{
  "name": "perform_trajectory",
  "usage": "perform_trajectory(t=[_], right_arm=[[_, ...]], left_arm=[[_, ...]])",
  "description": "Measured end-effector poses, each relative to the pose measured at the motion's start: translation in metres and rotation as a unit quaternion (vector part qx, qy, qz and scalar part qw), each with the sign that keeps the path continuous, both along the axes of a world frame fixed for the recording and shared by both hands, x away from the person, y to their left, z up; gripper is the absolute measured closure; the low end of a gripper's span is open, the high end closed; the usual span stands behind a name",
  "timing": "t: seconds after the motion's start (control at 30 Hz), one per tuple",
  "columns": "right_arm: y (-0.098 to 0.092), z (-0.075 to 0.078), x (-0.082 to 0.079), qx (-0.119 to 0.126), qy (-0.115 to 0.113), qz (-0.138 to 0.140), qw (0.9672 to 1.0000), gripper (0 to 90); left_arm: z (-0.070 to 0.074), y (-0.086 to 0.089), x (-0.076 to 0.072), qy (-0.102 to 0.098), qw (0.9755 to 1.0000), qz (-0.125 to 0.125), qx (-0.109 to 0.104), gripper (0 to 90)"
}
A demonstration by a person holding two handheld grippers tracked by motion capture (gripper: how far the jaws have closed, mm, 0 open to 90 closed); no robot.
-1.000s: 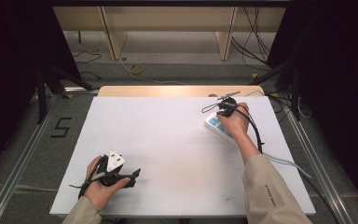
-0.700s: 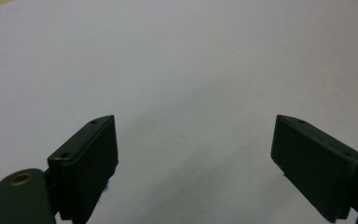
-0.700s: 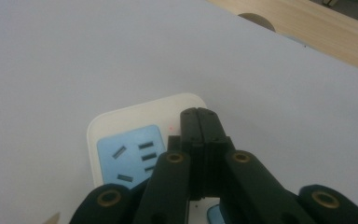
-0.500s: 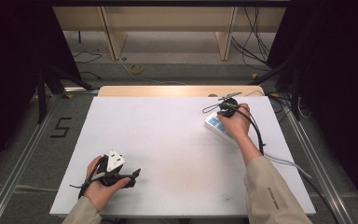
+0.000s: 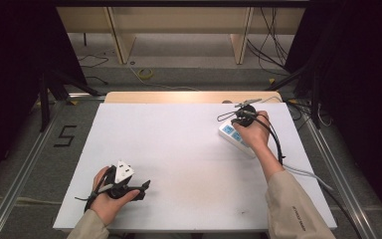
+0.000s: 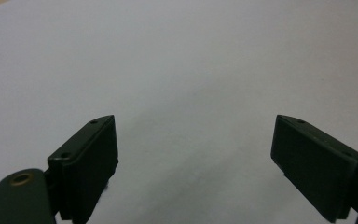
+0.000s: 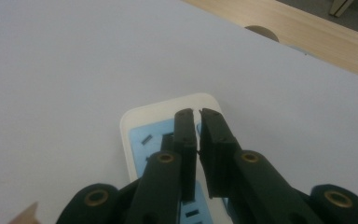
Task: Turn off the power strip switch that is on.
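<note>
I am holding my right gripper [image 7: 196, 112] low over the near end of the power strip [image 5: 230, 133], its 2 jaws pressed almost together with just a hairline gap and nothing between them that I can make out; they are hovering above the blue socket panel [image 7: 144, 137], and I cannot tell whether the tips are touching it. My left gripper [image 5: 129, 185] is resting on the near left part of the white table [image 5: 179, 149], well apart from the strip, its 2 jaws standing wide and empty. I am judging the job to be at an early stage: the reach is made, but the pictures are showing no plug seated and no switch visibly thrown. The strip is lying flat near the far right corner, a white rounded body with pale blue socket faces and dark slots, its grey cord [image 5: 308, 174] trailing toward the right edge
</note>
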State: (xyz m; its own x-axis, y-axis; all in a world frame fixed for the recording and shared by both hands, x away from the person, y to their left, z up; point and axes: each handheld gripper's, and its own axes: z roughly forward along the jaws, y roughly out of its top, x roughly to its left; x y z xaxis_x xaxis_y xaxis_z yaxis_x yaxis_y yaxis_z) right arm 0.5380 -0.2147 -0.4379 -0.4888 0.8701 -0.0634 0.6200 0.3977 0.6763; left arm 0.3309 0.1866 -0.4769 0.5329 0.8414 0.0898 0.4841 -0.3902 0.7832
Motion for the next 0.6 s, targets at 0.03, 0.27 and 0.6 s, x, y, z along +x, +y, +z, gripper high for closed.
perform_trajectory(t=[0.03,0.27,0.6], right_arm=[[0.000,0.000,-0.001,-0.001,-0.002,0.001,1.0000,84.8],[-0.004,0.002,-0.010,0.008,0.001,0.003,1.0000,79.3],[-0.014,0.004,-0.028,0.020,0.003,0.012,0.9997,74.2]], left_arm=[[0.000,0.000,0.000,0.000,1.0000,0.001,0.000,14.5],[0.000,0.000,0.000,0.000,1.0000,0.001,0.001,14.4],[-0.001,0.000,0.000,0.002,1.0000,0.003,-0.002,14.5]])
